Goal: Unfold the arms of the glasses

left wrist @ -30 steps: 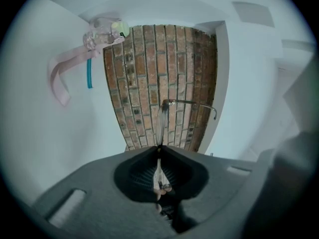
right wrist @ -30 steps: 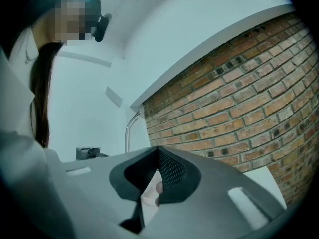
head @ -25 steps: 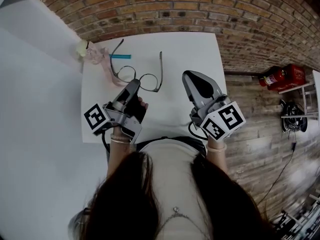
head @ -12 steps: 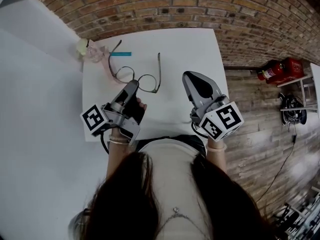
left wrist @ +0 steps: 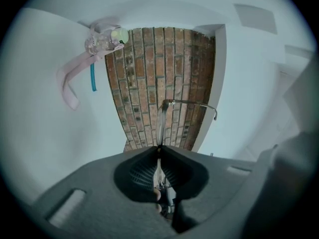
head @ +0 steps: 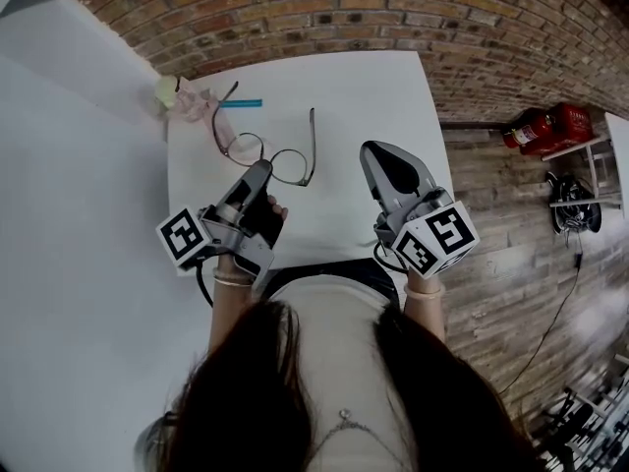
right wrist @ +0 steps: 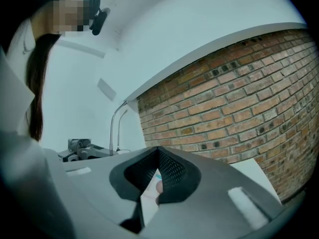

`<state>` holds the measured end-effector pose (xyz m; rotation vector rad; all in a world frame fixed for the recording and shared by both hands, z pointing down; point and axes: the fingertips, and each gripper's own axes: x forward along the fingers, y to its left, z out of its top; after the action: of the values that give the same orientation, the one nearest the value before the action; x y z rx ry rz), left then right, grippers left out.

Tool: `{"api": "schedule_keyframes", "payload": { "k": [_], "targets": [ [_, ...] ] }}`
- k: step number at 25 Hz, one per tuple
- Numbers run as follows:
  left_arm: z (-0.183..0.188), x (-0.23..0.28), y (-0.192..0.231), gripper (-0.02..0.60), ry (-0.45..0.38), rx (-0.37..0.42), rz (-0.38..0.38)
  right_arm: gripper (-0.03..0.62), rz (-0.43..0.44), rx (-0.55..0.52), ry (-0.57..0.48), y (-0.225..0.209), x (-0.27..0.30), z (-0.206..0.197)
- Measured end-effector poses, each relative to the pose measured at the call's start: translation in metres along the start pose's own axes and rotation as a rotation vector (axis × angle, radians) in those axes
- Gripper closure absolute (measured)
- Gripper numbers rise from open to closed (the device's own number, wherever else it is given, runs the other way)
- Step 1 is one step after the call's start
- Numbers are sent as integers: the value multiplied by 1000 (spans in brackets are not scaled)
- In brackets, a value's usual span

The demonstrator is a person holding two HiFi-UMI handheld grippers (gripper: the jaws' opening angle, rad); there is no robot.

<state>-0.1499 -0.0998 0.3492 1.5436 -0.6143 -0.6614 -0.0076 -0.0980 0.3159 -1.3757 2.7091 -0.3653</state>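
Little has shifted since a second ago: your left gripper [head: 261, 167] stays clamped on the glasses [head: 291, 165], steadying them on the table [head: 364, 96], arms apparently spread; your right gripper [head: 379, 151] waits alongside, jaws together, empty.

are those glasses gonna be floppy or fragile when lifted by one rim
Probably light: the glasses look like thin wire. The hinged arms may swing, since the left gripper pinches only one rim. The lenses could crack if squeezed hard.
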Motion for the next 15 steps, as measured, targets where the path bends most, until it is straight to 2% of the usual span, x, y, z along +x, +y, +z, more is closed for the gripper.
{"api": "schedule_keyframes", "payload": {
  "k": [15],
  "targets": [
    [-6, 0, 6, 561, 33, -55, 8, 588, -31, -13, 59, 2, -2, 2]
  ]
}}
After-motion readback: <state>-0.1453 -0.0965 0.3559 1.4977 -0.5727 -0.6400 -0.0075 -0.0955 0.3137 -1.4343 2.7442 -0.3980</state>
